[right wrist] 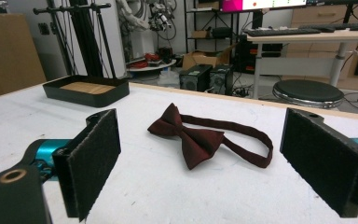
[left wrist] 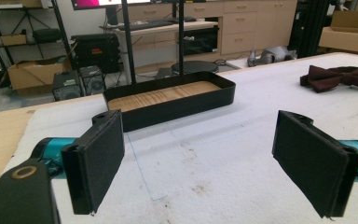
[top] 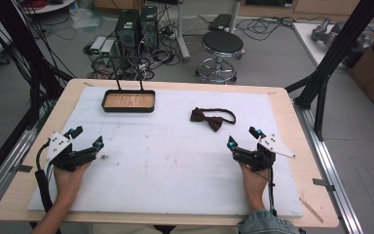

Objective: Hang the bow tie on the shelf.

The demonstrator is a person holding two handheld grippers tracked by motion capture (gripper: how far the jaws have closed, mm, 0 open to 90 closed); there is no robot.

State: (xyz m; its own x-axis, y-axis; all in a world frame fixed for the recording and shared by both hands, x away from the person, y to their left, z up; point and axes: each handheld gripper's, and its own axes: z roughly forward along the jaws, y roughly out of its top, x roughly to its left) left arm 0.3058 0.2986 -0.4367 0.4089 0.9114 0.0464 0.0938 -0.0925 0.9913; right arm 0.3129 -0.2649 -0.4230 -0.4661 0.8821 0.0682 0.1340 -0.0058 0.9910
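Bowtie (right wrist: 200,140) sits on the counter (top: 175,161), right of the tray (top: 128,101) and well apart from it. Both grippers, left (top: 86,139) and right (top: 243,137), have jaws wide open, holding nothing. Looks like the start; I'd guess the right one reaches next, since the bowtie lies just ahead of its jaws.

Dark maroon bow tie (top: 213,118), strap looped closed, flat on white mat, right of centre, toward far edge. Black shallow tray (top: 128,101) w/ wood-grain bottom, empty, upright, left-centre at far edge; well apart from tie.
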